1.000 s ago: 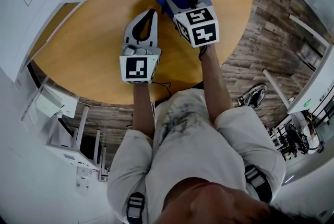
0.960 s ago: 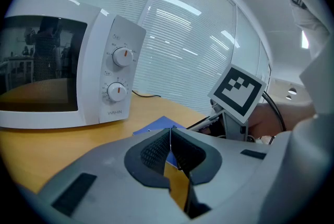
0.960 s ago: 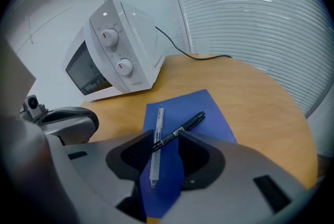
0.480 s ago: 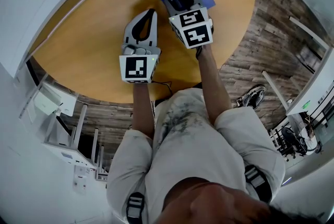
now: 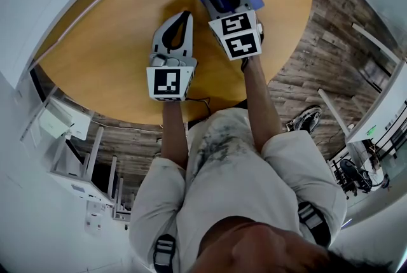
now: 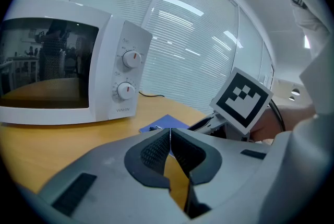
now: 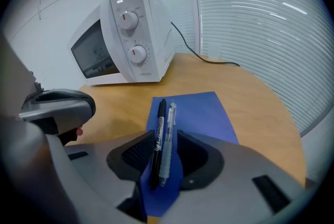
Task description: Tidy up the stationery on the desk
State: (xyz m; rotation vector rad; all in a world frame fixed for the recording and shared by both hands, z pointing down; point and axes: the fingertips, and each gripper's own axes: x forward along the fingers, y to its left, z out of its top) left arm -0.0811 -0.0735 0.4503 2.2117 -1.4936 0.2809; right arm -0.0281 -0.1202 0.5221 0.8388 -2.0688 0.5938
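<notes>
Straddled black pen (image 7: 158, 134) and clear pen (image 7: 168, 131) on blue sheet (image 7: 203, 113) with released, just-narrowing right tool (image 7: 164, 138); held left tool (image 6: 170, 134) clenched empty.

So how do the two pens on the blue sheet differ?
The black pen is opaque with white print on its barrel; the clear pen is see-through and pale. In the right gripper view the black pen lies left of the clear pen and reaches slightly farther. Both lie flat and parallel, side by side on the blue sheet.
</notes>
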